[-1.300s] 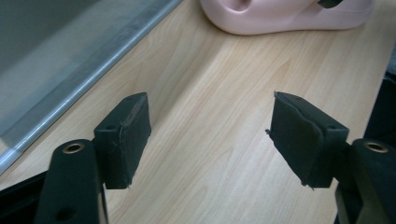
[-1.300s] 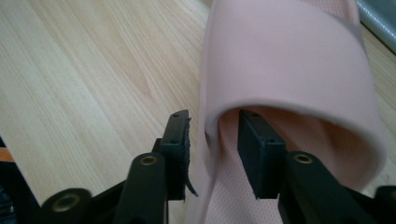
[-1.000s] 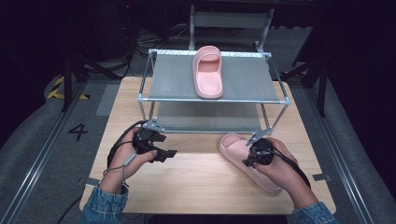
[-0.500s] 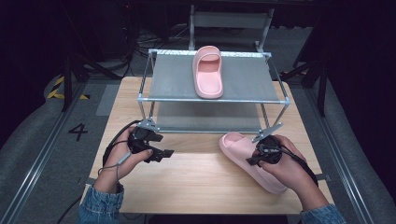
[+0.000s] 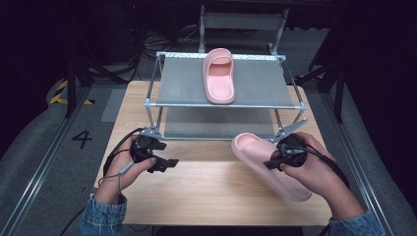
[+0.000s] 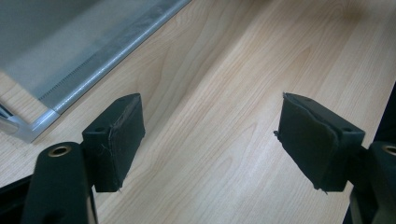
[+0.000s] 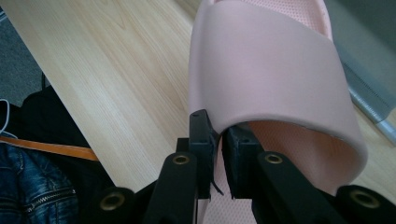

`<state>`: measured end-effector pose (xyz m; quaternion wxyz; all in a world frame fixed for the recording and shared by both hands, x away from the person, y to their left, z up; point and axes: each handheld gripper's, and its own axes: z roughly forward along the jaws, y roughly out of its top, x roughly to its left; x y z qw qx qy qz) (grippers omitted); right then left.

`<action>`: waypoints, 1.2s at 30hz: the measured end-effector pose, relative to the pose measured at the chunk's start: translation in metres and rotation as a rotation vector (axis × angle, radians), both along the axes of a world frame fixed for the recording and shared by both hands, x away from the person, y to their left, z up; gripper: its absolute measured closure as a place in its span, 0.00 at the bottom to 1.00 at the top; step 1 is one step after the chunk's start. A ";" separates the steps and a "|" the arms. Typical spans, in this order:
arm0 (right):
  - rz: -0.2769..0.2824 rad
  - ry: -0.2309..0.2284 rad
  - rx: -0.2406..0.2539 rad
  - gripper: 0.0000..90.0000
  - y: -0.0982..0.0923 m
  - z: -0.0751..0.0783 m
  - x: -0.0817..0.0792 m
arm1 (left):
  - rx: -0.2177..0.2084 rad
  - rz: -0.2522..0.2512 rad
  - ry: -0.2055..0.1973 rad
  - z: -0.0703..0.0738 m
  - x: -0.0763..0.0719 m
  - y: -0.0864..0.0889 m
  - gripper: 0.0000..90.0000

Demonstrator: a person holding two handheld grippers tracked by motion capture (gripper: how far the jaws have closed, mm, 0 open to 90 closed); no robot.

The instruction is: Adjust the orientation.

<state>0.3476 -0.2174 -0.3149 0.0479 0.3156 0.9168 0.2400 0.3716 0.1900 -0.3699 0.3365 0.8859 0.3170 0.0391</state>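
On the left, the left tool point(image 5: 169, 163) hovers just over the wooden surface point(image 5: 206, 196), near the front left leg of the metal rack point(image 5: 152, 104). Its jaws stand wide apart with nothing in them, and they have just been opening a bit more. The left gripper view adds the close look: two black pads point(image 6: 119, 140) over bare wood, and a corner of the rack's low shelf point(image 6: 70, 51). In the middle at the back, a pink slipper point(image 5: 219, 74) lies on the rack's top shelf. To the right, the right tool point(image 5: 272, 163) is clenched on a second pink slipper point(image 5: 268, 164), which lies slanted in front of the rack with its toe near the front right leg. The right gripper view shows what the hand hides from above: the jaws pinch the edge of the slipper's strap point(image 7: 271, 70).
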 end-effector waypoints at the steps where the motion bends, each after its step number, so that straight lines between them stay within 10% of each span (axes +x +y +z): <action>1: 0.004 -0.005 0.004 0.92 0.000 0.006 0.000 | 0.000 0.004 0.002 -0.001 0.000 0.002 0.26; 23: 0.023 -0.065 0.082 0.92 -0.002 0.080 0.011 | 0.013 0.067 0.009 -0.007 -0.008 0.021 0.20; 36: -0.035 -0.112 0.103 0.92 -0.005 0.107 0.043 | 0.021 0.100 0.021 -0.010 -0.015 0.032 0.20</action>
